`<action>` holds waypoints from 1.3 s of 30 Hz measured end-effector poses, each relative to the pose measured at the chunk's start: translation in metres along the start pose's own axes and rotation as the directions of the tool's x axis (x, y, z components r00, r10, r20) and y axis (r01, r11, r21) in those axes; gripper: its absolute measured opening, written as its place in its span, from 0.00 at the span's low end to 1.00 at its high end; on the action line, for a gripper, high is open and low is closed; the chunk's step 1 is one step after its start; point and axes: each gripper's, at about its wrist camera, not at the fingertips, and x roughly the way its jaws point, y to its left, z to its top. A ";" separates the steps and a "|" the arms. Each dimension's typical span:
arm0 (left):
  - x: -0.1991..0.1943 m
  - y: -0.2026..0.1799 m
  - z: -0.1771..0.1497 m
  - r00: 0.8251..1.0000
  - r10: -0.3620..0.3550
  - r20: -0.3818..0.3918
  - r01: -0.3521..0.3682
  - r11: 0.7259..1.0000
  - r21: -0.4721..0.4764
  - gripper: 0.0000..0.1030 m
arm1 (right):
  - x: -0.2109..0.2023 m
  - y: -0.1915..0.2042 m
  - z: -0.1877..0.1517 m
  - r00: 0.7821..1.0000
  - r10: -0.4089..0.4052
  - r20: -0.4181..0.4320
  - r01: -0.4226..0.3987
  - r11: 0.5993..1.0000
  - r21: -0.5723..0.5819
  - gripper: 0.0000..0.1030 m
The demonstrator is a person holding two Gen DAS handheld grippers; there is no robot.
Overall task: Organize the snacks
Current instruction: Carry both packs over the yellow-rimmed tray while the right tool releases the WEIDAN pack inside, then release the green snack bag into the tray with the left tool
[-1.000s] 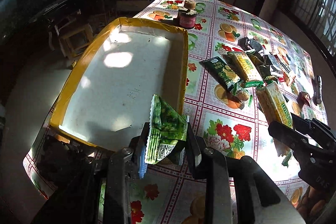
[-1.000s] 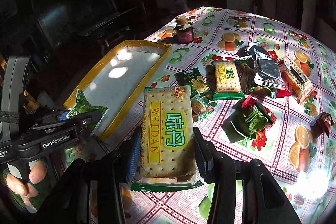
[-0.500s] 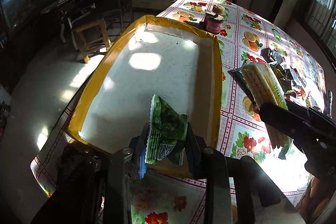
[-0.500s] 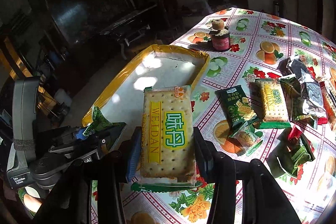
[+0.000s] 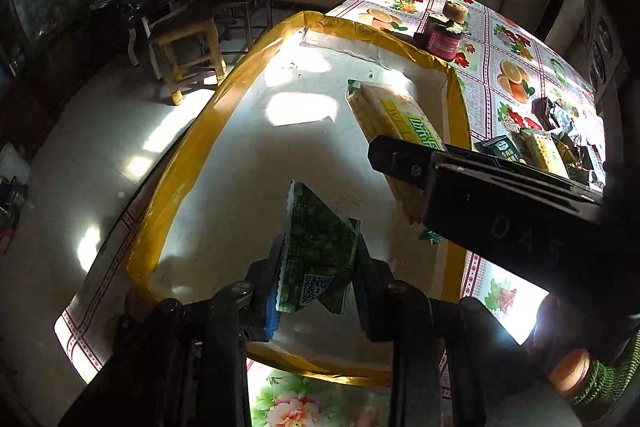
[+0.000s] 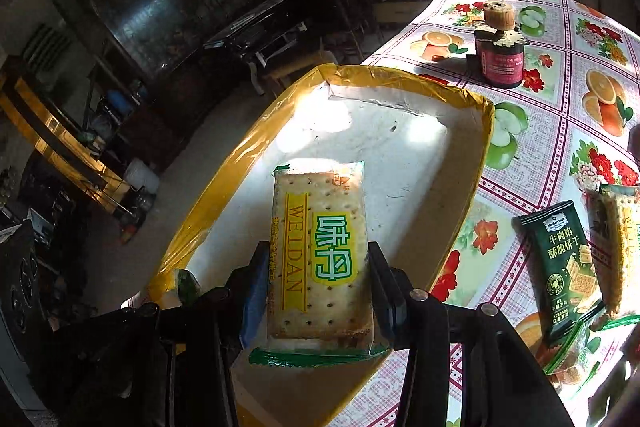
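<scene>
Clamping a green packet point(image 5: 318, 251) upright, the left gripper point(image 5: 318, 283) hangs over the tray's point(image 5: 180, 163) white floor, near its 6 o'clock rim. The right gripper point(image 6: 318, 291) pinches a cracker pack point(image 6: 320, 255) by its long sides, held flat above the tray; in the left view this pack sits at 2 o'clock of the packet. A red jar point(image 6: 502, 61) stands beyond the tray's far corner. More snacks, among them a dark bar point(image 6: 568, 267), lie on the tablecloth point(image 6: 560, 131) at 3 o'clock.

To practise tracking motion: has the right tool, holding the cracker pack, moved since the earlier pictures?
Yes. The right tool carried the cracker pack from above the flowered tablecloth leftward, over the yellow-rimmed tray.
</scene>
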 end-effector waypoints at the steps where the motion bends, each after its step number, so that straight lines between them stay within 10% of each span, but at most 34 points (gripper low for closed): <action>1: 0.003 -0.001 0.001 1.000 0.001 -0.005 -0.001 1.000 0.002 0.28 | 0.005 -0.002 0.000 1.000 -0.005 -0.012 0.005 1.000 0.000 0.48; 25: 0.036 -0.009 0.004 0.996 0.035 -0.085 -0.033 0.999 0.027 0.29 | 0.030 0.004 -0.002 0.980 -0.185 -0.077 0.169 0.969 -0.178 0.48; 39: 0.015 -0.003 0.001 0.997 0.064 -0.040 -0.063 0.998 0.012 0.59 | -0.030 0.005 -0.005 0.984 -0.174 0.032 0.176 0.975 -0.137 0.59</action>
